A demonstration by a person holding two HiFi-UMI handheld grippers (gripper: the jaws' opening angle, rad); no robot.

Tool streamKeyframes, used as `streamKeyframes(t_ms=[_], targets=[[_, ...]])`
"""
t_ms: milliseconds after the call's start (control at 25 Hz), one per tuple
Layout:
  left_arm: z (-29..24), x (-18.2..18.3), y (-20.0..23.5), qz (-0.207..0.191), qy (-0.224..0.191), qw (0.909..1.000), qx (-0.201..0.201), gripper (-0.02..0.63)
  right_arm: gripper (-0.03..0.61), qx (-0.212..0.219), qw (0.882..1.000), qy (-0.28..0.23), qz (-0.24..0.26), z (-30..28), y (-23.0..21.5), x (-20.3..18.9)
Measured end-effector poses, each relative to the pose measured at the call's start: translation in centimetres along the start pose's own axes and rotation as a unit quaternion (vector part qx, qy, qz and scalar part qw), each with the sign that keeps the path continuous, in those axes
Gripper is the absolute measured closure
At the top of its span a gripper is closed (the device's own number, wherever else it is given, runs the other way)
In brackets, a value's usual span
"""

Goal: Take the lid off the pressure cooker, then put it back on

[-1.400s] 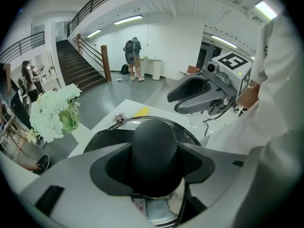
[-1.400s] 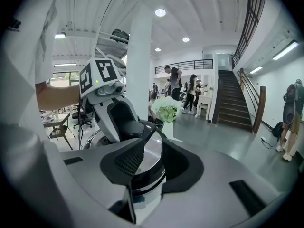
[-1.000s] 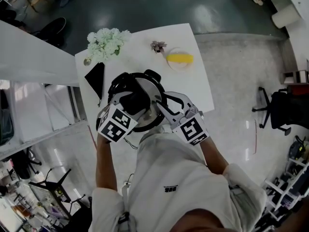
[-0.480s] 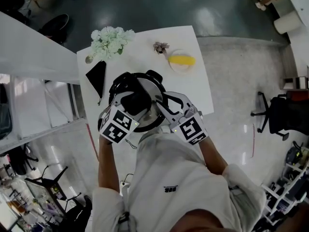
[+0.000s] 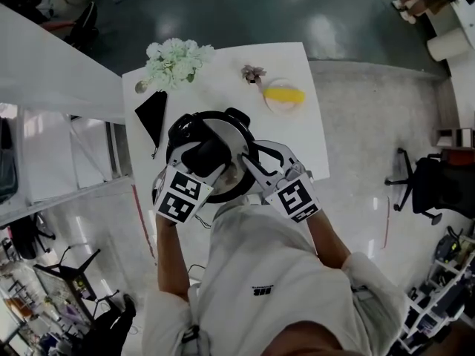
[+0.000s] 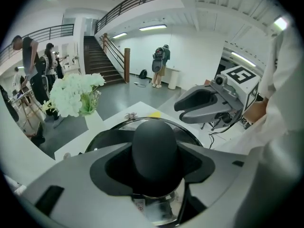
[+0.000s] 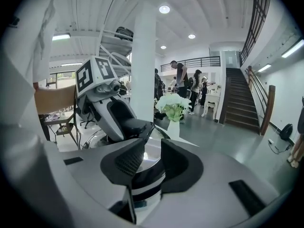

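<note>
A steel pressure cooker point(image 5: 236, 136) stands on the white table point(image 5: 300, 143) with its lid point(image 6: 187, 133) on. My left gripper point(image 5: 202, 154) comes in from the near left and is shut on the lid's black knob point(image 6: 154, 148), whose rounded top fills the space between the jaws. My right gripper point(image 5: 249, 165) sits at the cooker's near right rim. Its jaws are closed to a narrow gap around the cooker's black side handle point(image 7: 142, 179), with the shiny lid showing beyond. Each gripper appears in the other's view: the right gripper point(image 6: 209, 106), the left gripper point(image 7: 126, 122).
At the table's far left stands a vase of white flowers point(image 5: 177, 61), with a black flat object point(image 5: 151, 113) beside it. A plate holding something yellow point(image 5: 284, 95) and a small dried flower point(image 5: 253, 73) lie at the far right. An office chair point(image 5: 430, 176) stands on the floor to the right.
The left gripper has rolled slightly while staying on the knob. The lid is still on the cooker and the right gripper has kept still.
</note>
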State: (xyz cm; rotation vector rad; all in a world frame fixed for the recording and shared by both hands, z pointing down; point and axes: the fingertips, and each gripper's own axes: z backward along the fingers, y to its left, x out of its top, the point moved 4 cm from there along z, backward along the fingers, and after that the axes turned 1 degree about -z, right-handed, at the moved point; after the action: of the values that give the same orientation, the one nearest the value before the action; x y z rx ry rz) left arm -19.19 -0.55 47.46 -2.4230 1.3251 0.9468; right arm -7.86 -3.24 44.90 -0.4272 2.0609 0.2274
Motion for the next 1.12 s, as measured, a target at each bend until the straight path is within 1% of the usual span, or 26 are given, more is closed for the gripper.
streamKeyframes(t_ms=[40,160,280,360,520,840,960,1120], targets=[[-0.02,-0.03,-0.05,-0.001,-0.002,1.0,0.002,0.327,0.466,0.004,1.0,0.0,0.001,-0.14,0.07,0.06],[-0.21,0.19,-0.45,-0.02,-0.008,0.9998,-0.005,0.327,0.466,0.014,1.0,0.0,0.006,-0.57,0.3,0.25],[-0.32,0.18,-0.46,-0.034,0.001,0.9992,-0.019,0.327,0.466,0.021,1.0,0.0,0.01,-0.89,0.41,0.34],[-0.35,0.17,-0.44,-0.034,0.008,0.9991,-0.023,0.327,0.466,0.023,1.0,0.0,0.01,-0.92,0.36,0.32],[-0.44,0.36,-0.56,-0.016,0.017,0.9997,-0.011,0.325,0.466,0.022,1.0,0.0,0.009,-0.83,0.01,0.27],[-0.52,0.3,-0.64,0.007,-0.002,0.9999,0.008,0.324,0.468,0.031,0.999,-0.003,0.012,-1.06,-0.25,0.49],[-0.39,0.25,-0.53,0.036,0.002,0.999,0.025,0.324,0.469,0.035,0.999,-0.002,0.014,-1.02,-0.3,0.52],[-0.27,0.09,-0.34,0.084,-0.002,0.9947,0.06,0.325,0.469,0.043,0.999,0.0,0.019,-1.11,-0.25,0.44]])
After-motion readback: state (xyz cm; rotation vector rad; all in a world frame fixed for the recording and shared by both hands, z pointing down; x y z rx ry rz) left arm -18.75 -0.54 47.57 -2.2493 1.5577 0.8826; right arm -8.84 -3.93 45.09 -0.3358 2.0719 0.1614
